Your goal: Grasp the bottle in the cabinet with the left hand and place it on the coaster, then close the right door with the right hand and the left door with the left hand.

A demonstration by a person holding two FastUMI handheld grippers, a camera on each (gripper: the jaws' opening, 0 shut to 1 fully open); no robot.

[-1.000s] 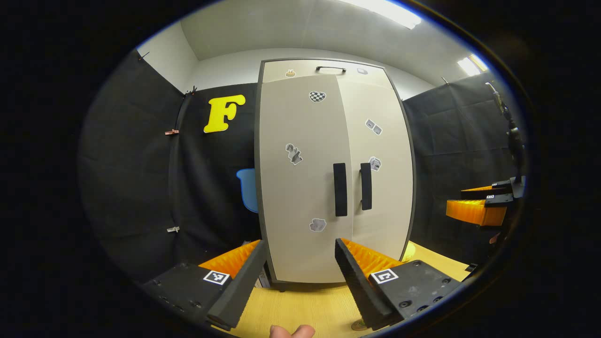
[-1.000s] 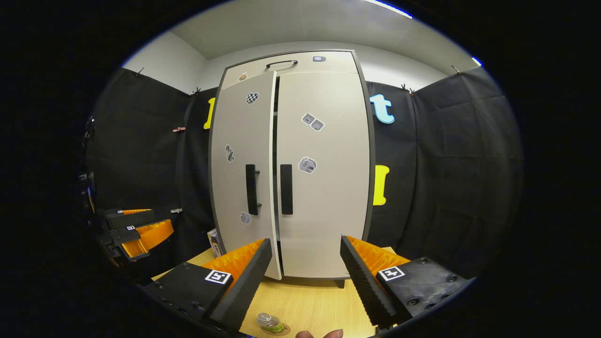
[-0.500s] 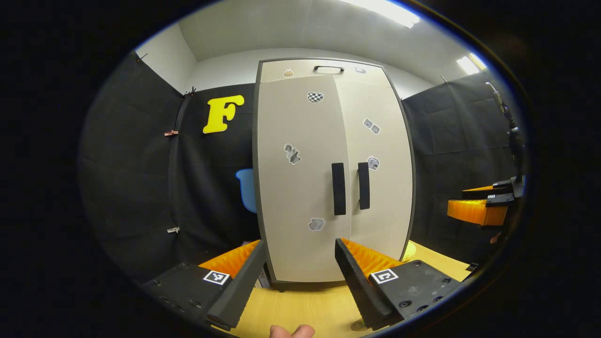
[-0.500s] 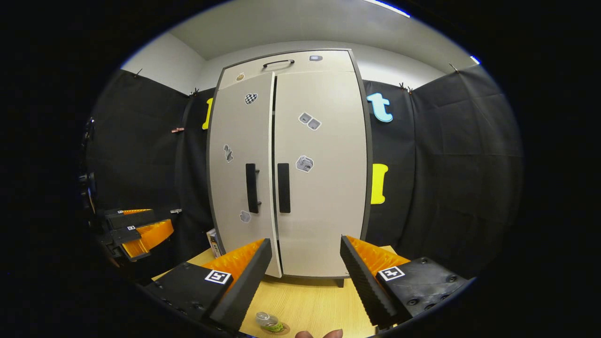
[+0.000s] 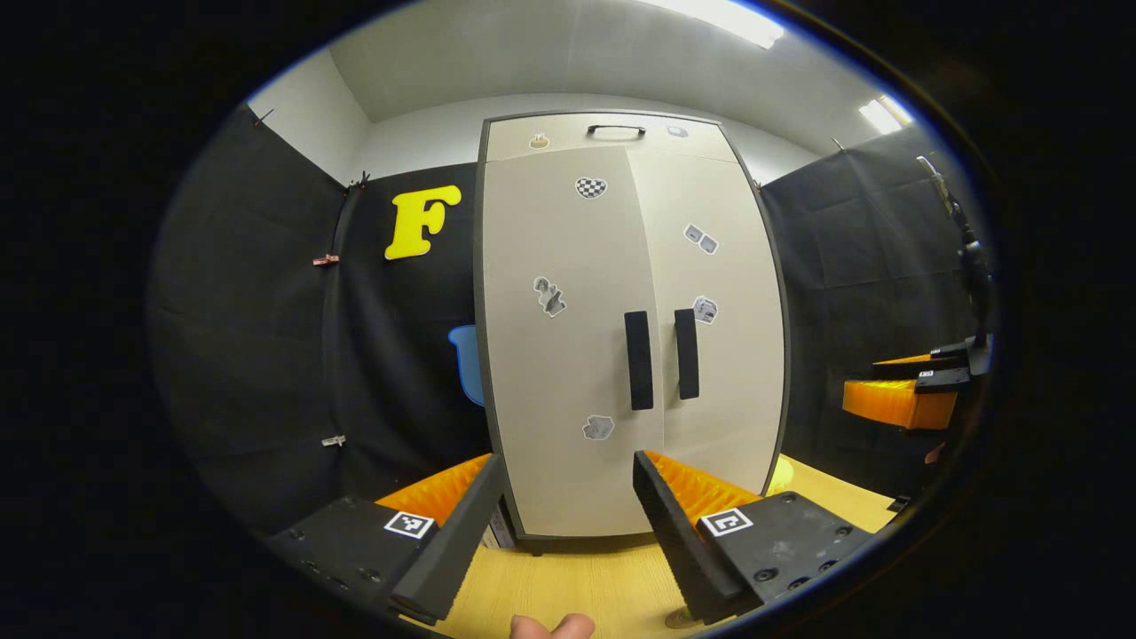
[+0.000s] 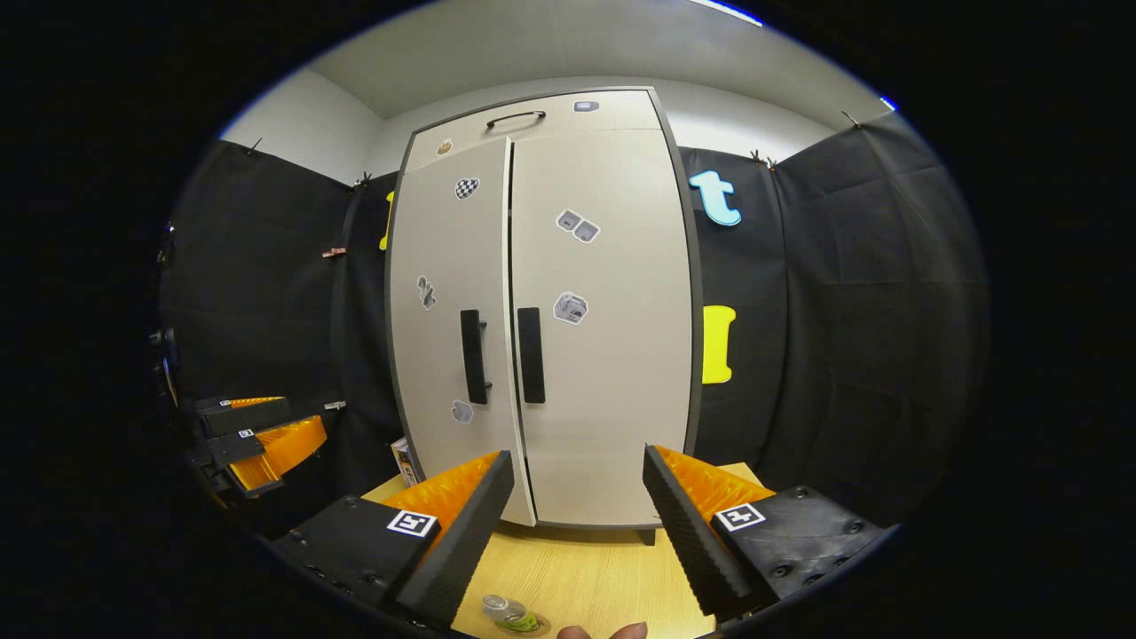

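Bottle (image 6: 508,612) cut off by the right gripper view's bottom edge, just the cap end and a bit of green label showing; coaster (image 6: 532,627) under it is only a sliver. Small box (image 6: 405,460) beside the cabinet (image 6: 603,373) half hidden behind the left door (image 6: 448,355) (print too small to tell). Door stickers (image 5: 550,295) too small to make out. Fingertips (image 5: 550,627) clipped at the bottom edge of the left gripper view.

Each gripper (image 5: 559,524) (image 6: 577,524) has black screwed mounts bearing square white markers.

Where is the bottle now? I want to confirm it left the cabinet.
In the right gripper view the bottle stands on the wooden table, in front of the cabinet, near the right gripper.
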